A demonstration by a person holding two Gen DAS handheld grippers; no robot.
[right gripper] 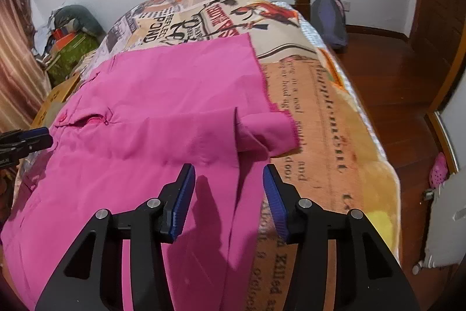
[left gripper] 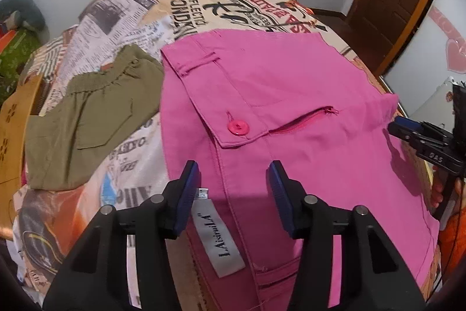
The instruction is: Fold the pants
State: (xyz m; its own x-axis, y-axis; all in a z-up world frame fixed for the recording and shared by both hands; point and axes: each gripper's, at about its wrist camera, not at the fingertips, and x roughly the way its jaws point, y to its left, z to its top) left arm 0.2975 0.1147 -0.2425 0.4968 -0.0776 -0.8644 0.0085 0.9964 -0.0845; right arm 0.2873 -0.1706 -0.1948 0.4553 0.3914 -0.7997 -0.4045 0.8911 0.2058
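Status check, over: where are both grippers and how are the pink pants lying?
Left hand-held gripper open, over waistband end. Right hand-held gripper open, over legs. Pink pants flat on bed, hem corner flipped up. Olive pants alongside, not overlapping.

My left gripper (left gripper: 233, 194) is matte black plastic with angular arms pierced by triangular cut-outs, four round silver screw heads across its linkage, and two ribbed dark-blue pads (left gripper: 189, 194). My right gripper (right gripper: 228, 198) matches: black frame, silver screws, blue ribbed pads (right gripper: 273, 200). From the left, its side shows white letters.
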